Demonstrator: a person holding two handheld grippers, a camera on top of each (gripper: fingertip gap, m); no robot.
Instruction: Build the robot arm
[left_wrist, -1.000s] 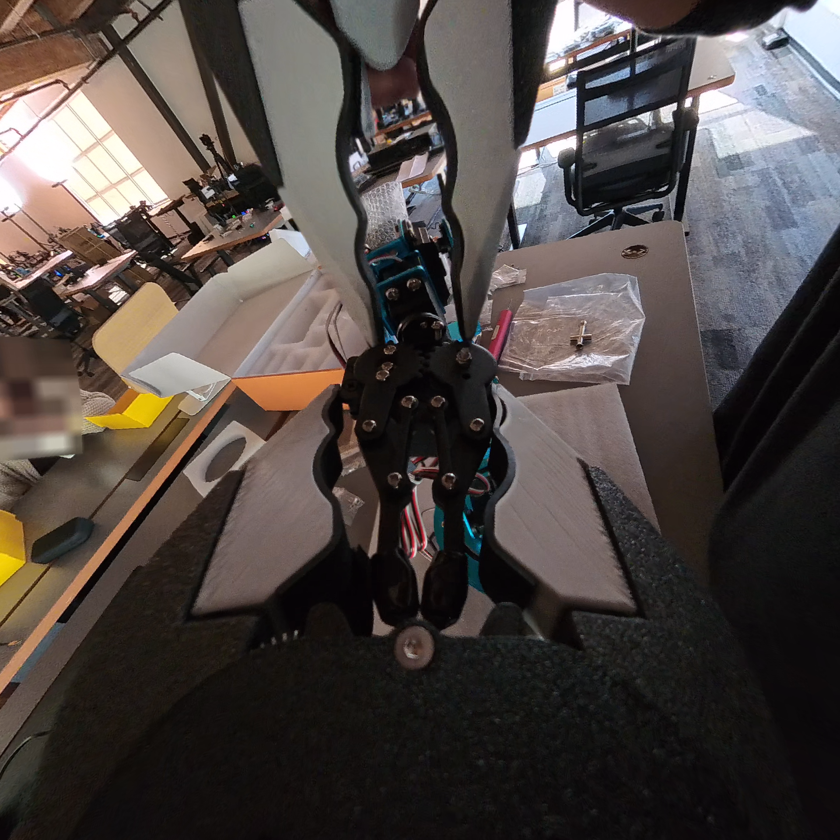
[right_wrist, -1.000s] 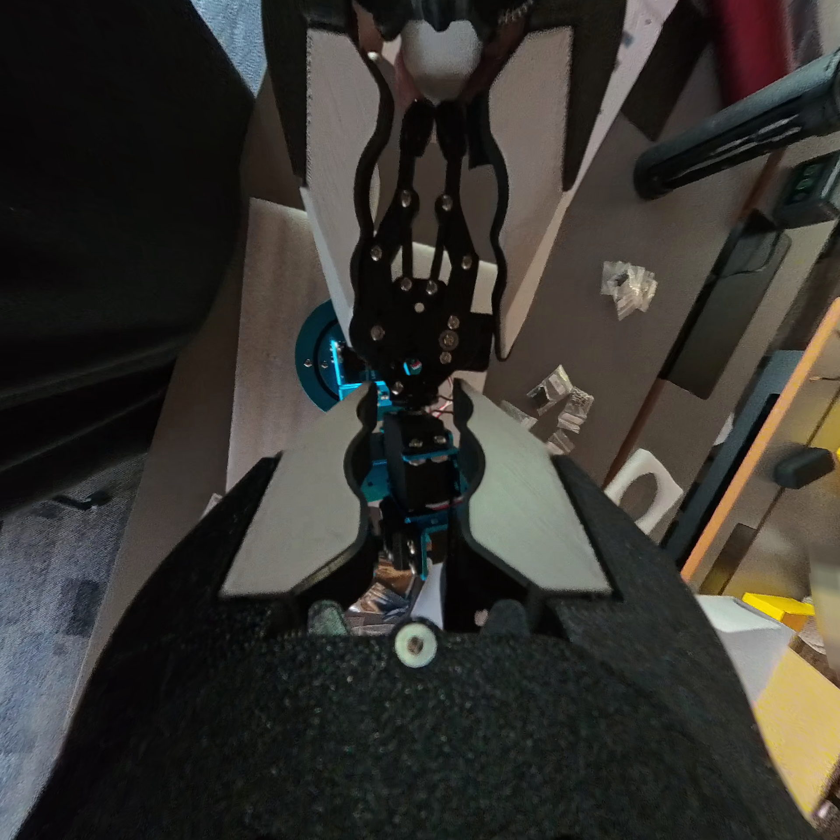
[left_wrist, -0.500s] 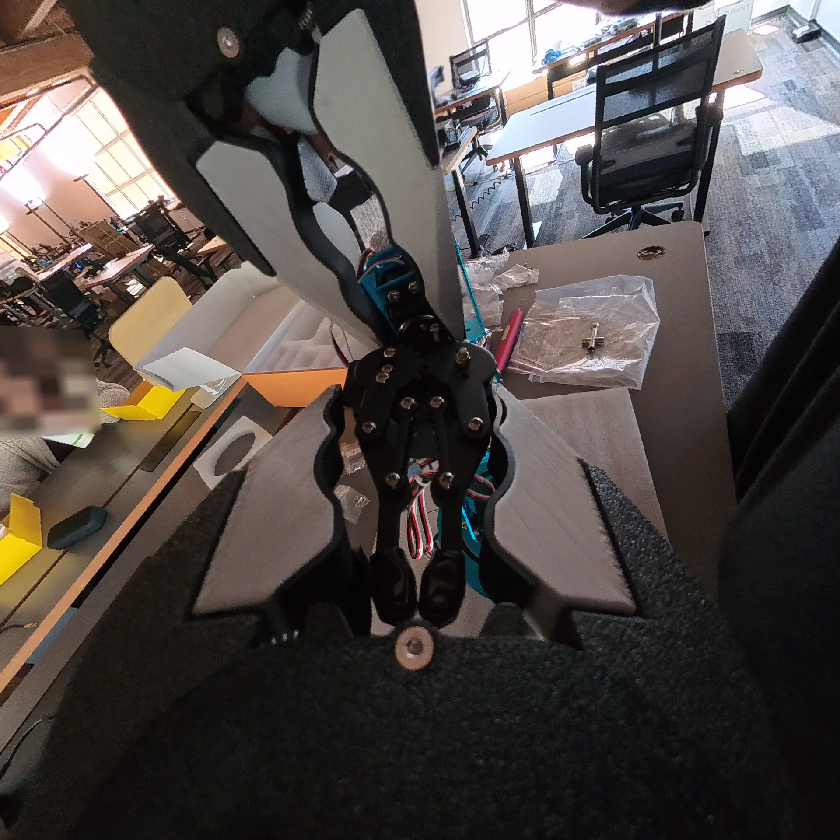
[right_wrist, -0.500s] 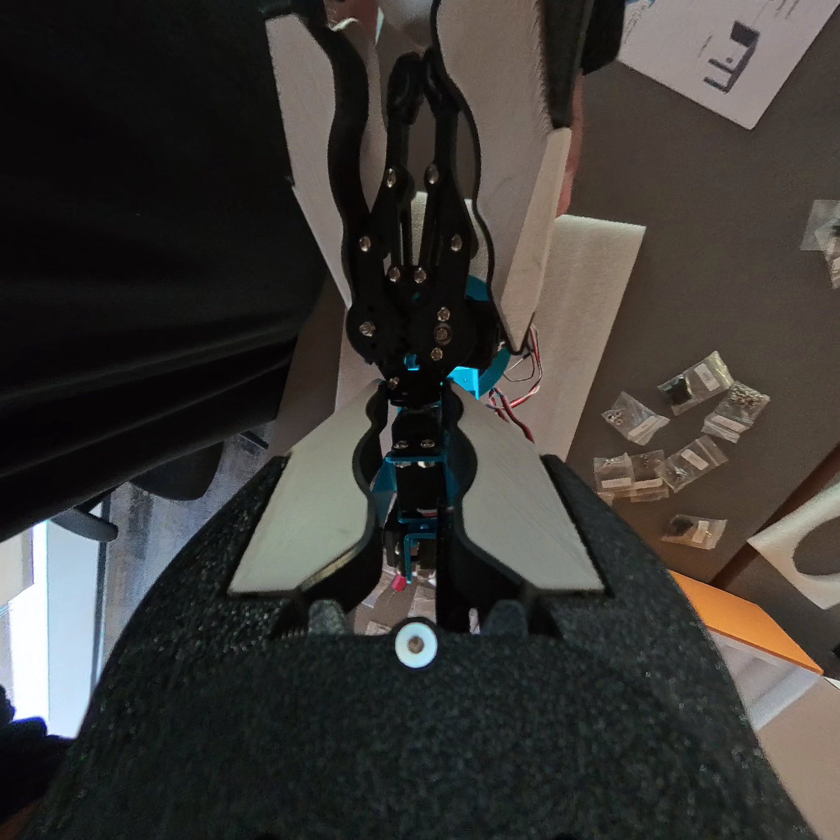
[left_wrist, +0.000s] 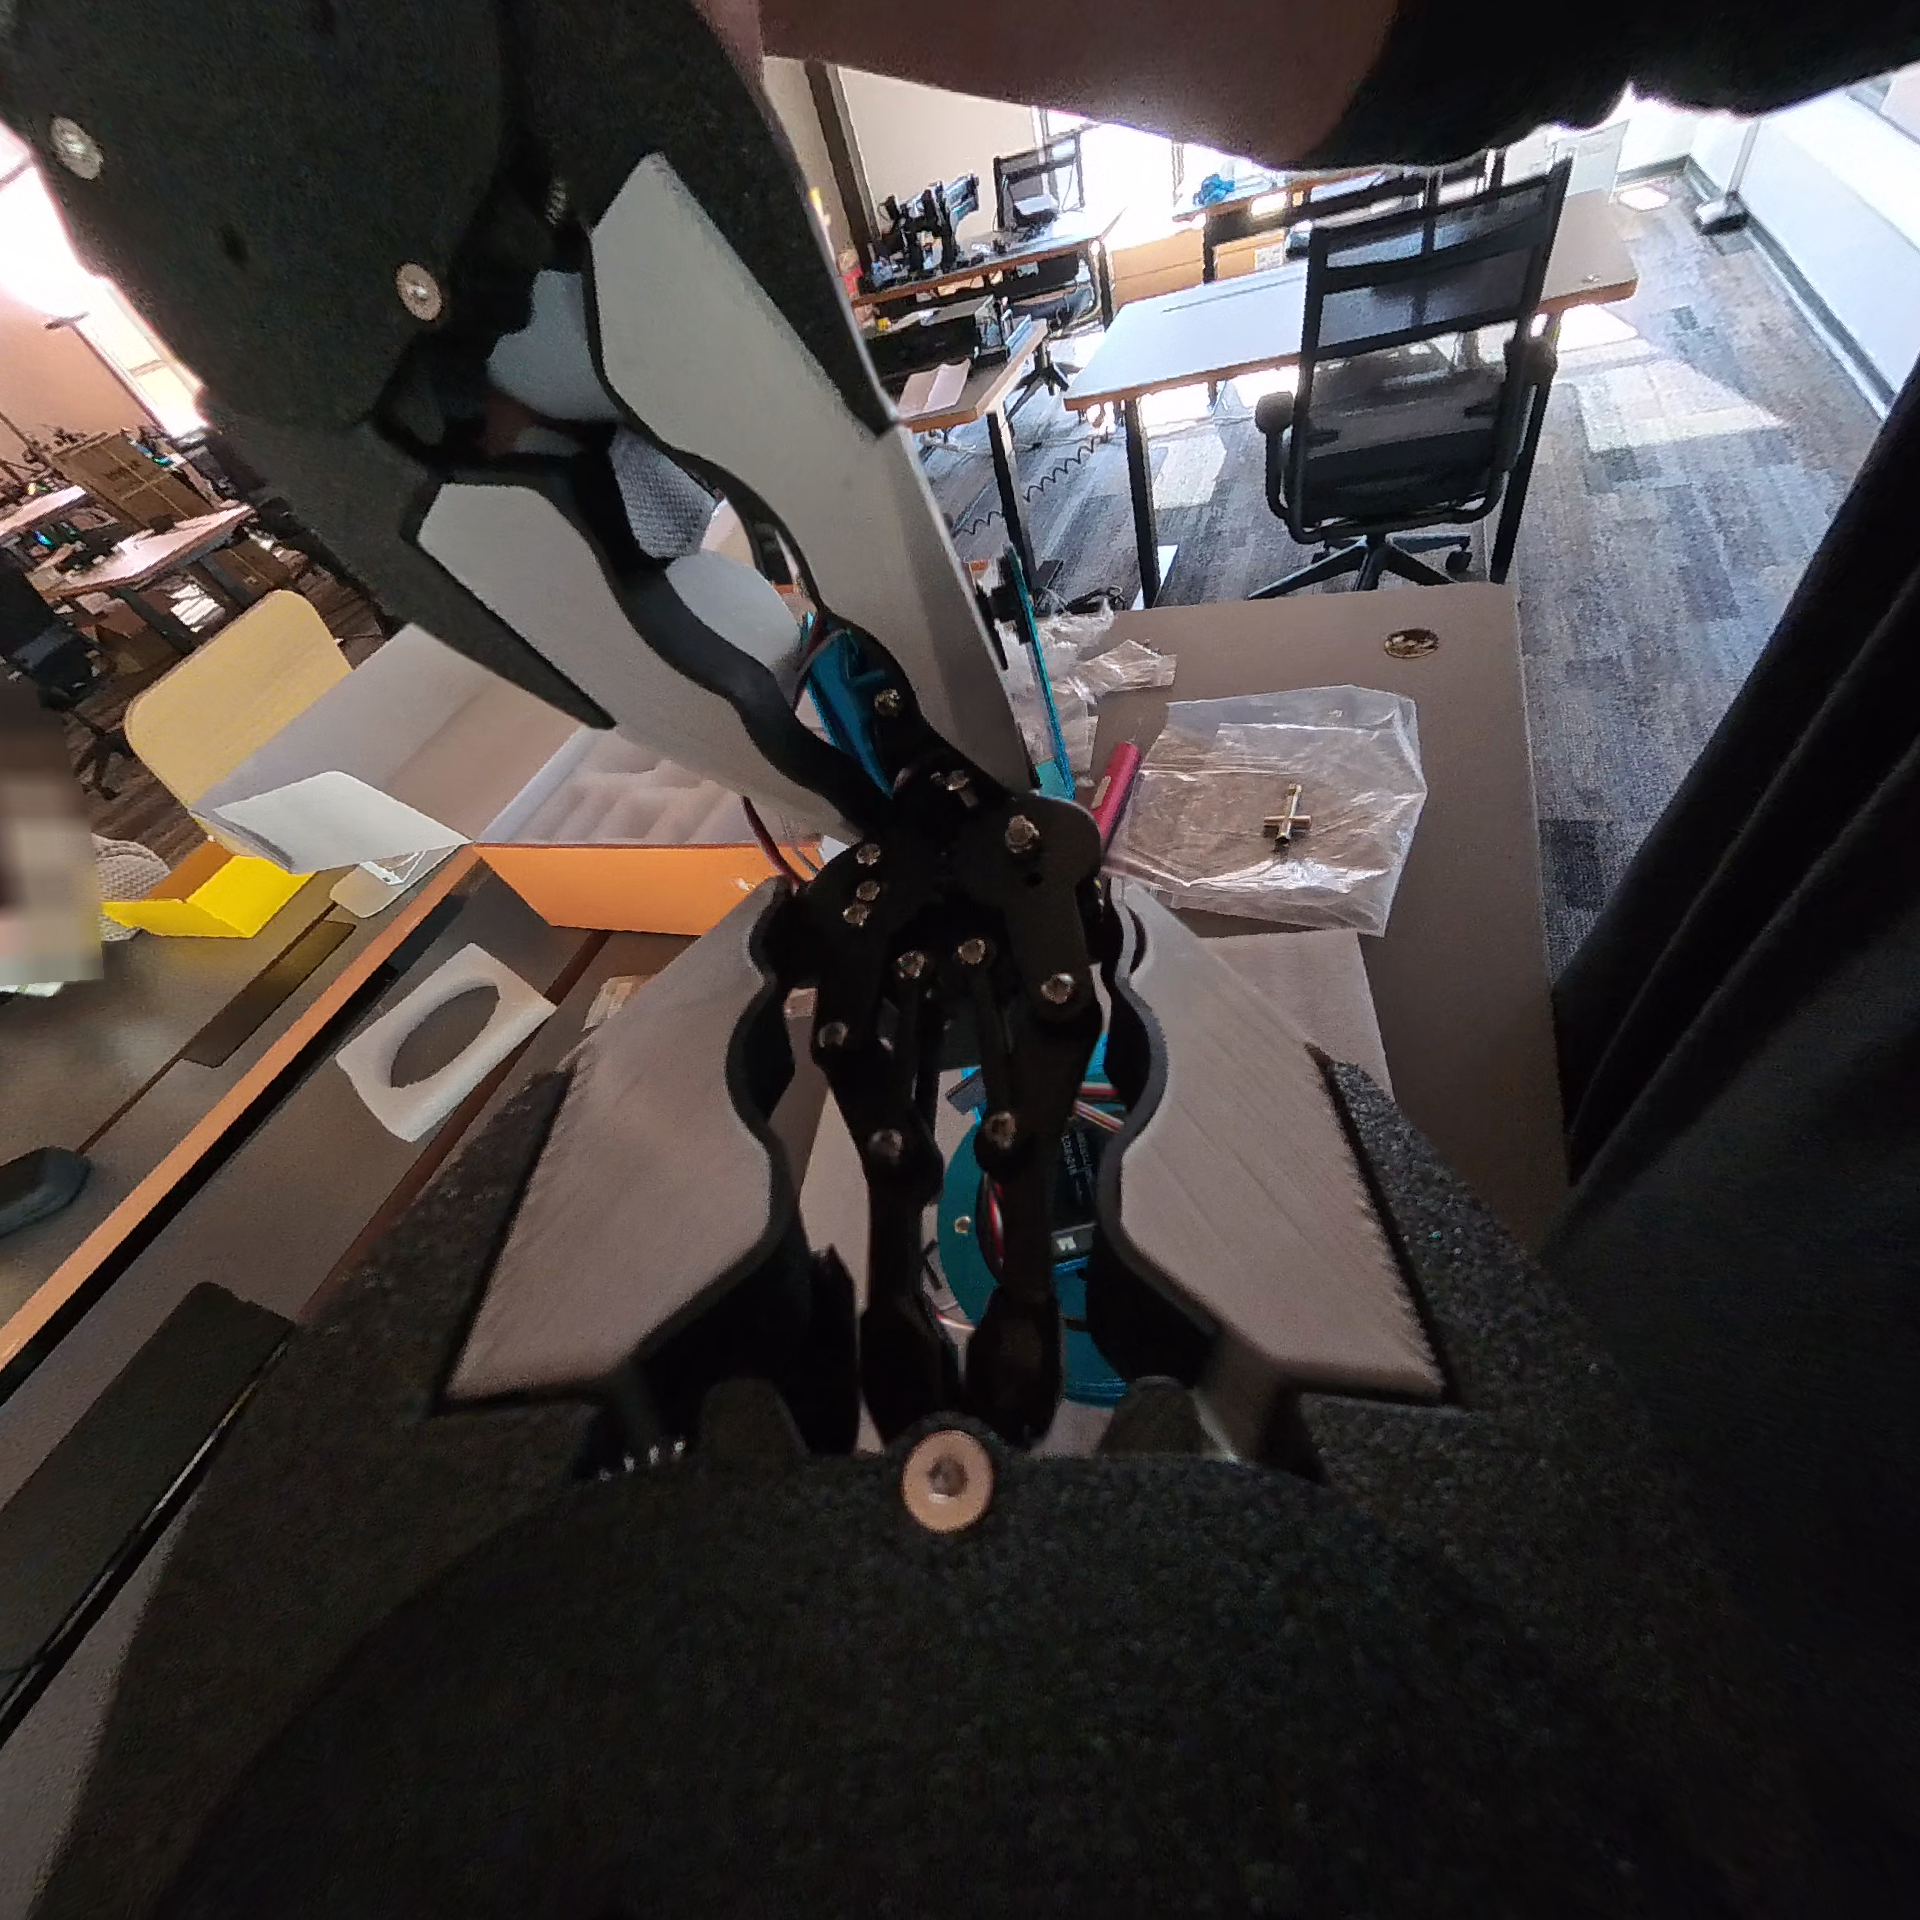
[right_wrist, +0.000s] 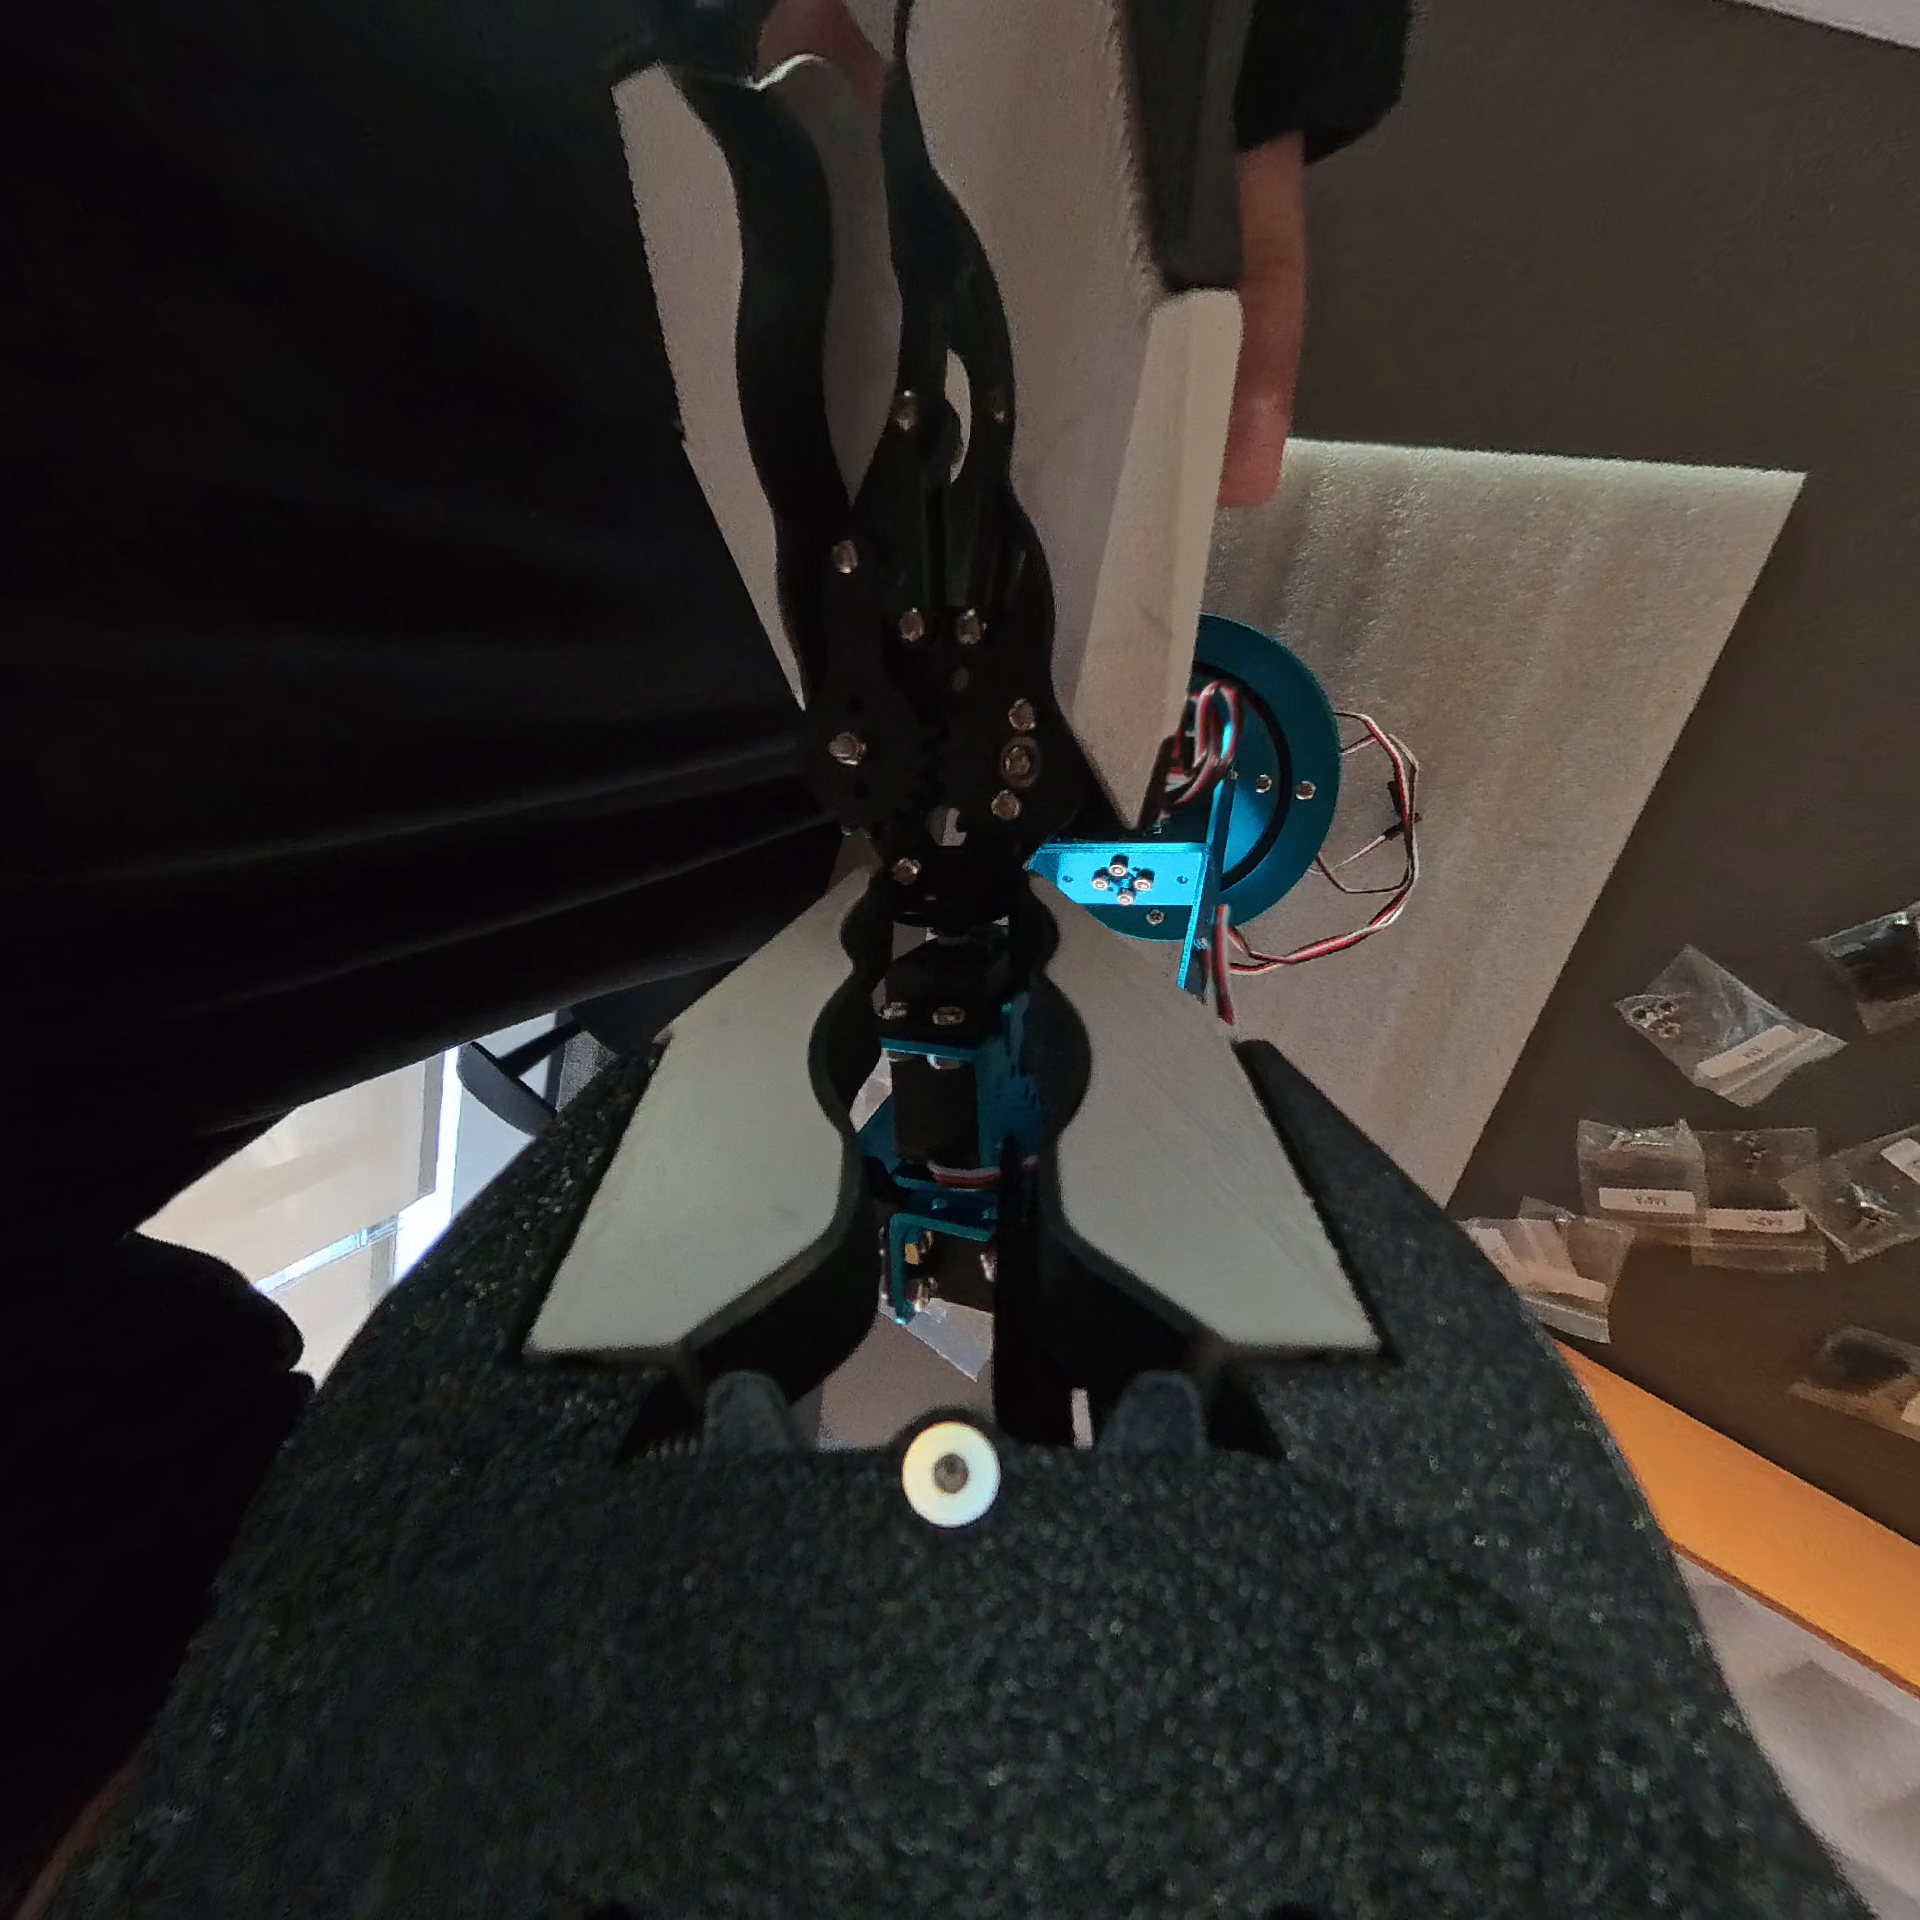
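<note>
Swung the right gripper (left_wrist: 935, 790) farther over into the upper left of the left wrist view than half a second before, and uncovered more of the blue round base (right_wrist: 1288, 727) right of centre in the right wrist view. Held the left gripper (left_wrist: 945, 935) at lower centre, tongs pressed against both sides of the black claw (left_wrist: 935, 1039). Kept the right gripper (right_wrist: 956, 904) clamped on the blue servo bracket (right_wrist: 935, 1132) behind that claw, tips almost together. Left the base lying on a white foam sheet (right_wrist: 1558, 727) with red-and-white wires (right_wrist: 1371, 883) trailing off it. Showed small bags of hardware (right_wrist: 1714, 1029) at the right edge, and a clear bag with a cross wrench (left_wrist: 1288, 821) on the grey desk (left_wrist: 1455, 1039) at right, beside an orange box (left_wrist: 623, 883).
</note>
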